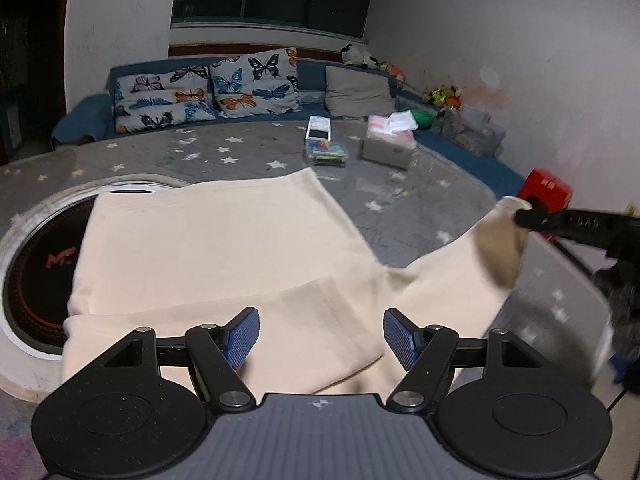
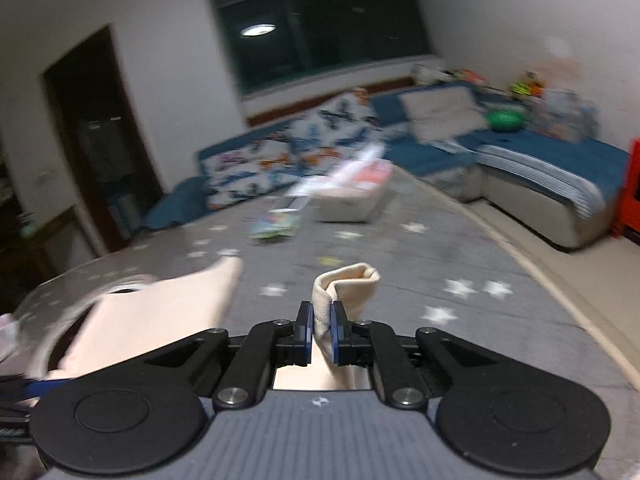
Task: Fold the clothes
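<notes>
Blue ribbed pads [image 1: 243,338] on the left gripper [image 1: 320,338] stand spread wide, nothing between them, hovering just above the near edge of a cream garment [image 1: 224,256]. That garment is a soft, matte knit with a stitched hem, lying in flat folded layers over a round white-rimmed table [image 1: 24,240] with a dark centre, its far edge straight and its near corner draped off the front. One loose end (a sleeve or a corner, hard to tell) stretches away to the right, lifted clear of the surface, and there the right gripper [image 2: 321,330] has its two pads pressed together on a bunched fold of the same cloth, which pokes up between them. The right wrist view is blurred.

Beyond the cloth, the grey star-printed rug [image 1: 248,152] lies mostly bare and open on the right side. Farther out sit a pale tissue box [image 1: 388,146], a white handset [image 1: 319,129] on a small clear case, and a red box [image 1: 546,192] at the right edge. Two butterfly cushions [image 1: 256,84] and one plain grey cushion [image 1: 357,91] lean on a blue corner sofa [image 1: 84,118] that bounds the rug at the back and right.
</notes>
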Demonstrator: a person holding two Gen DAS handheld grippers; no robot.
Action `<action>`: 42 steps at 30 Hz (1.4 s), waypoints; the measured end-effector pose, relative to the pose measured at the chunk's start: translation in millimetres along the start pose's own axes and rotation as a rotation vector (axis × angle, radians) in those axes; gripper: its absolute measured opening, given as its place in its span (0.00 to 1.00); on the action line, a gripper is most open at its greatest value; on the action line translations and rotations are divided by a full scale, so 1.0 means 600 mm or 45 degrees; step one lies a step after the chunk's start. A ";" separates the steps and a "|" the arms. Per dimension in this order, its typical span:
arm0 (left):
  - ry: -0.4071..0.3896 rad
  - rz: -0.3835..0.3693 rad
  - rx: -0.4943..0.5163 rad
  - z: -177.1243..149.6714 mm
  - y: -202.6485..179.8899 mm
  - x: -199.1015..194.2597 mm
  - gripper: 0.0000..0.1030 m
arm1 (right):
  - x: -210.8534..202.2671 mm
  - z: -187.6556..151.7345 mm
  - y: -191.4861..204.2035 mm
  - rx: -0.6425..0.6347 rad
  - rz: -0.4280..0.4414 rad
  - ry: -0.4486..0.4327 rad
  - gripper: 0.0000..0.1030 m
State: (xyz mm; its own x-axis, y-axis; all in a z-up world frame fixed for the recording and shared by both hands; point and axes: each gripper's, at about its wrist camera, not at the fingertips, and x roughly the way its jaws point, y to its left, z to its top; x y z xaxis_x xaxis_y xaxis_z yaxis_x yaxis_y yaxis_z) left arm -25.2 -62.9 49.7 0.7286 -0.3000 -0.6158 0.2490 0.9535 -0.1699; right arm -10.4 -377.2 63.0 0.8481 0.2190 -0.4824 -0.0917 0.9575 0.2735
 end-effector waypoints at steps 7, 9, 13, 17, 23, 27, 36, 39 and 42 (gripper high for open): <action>-0.035 -0.033 -0.098 0.007 0.031 -0.025 0.69 | 0.006 0.001 0.118 -0.135 0.244 0.051 0.07; -0.043 -0.042 -0.143 0.007 0.045 -0.034 0.69 | 0.012 -0.003 0.147 -0.172 0.295 0.077 0.07; -0.065 -0.049 -0.251 0.006 0.085 -0.054 0.69 | 0.026 -0.021 0.210 -0.237 0.408 0.129 0.07; -0.062 -0.046 -0.369 -0.001 0.126 -0.064 0.71 | 0.038 -0.042 0.260 -0.293 0.482 0.179 0.07; -0.013 -0.050 -0.488 -0.019 0.163 -0.061 0.71 | 0.042 -0.074 0.315 -0.401 0.541 0.232 0.05; -0.007 -0.030 -0.422 -0.023 0.153 -0.062 0.71 | 0.037 -0.080 0.310 -0.456 0.473 0.236 0.09; 0.069 -0.064 -0.193 -0.018 0.072 -0.022 0.56 | 0.018 -0.082 0.219 -0.417 0.295 0.263 0.20; 0.102 -0.060 -0.152 -0.019 0.050 -0.005 0.56 | 0.006 -0.086 0.193 -0.400 0.253 0.255 0.28; 0.123 -0.046 -0.119 -0.021 0.035 0.005 0.56 | -0.002 -0.090 0.176 -0.371 0.225 0.253 0.31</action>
State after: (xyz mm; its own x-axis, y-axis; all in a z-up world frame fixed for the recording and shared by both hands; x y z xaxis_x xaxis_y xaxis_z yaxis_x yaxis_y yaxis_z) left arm -25.9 -43.7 34.4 0.6542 -0.3344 -0.6783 0.2102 0.9420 -0.2617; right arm -49.3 -266.4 47.3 0.6913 0.3898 -0.6084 -0.3956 0.9088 0.1328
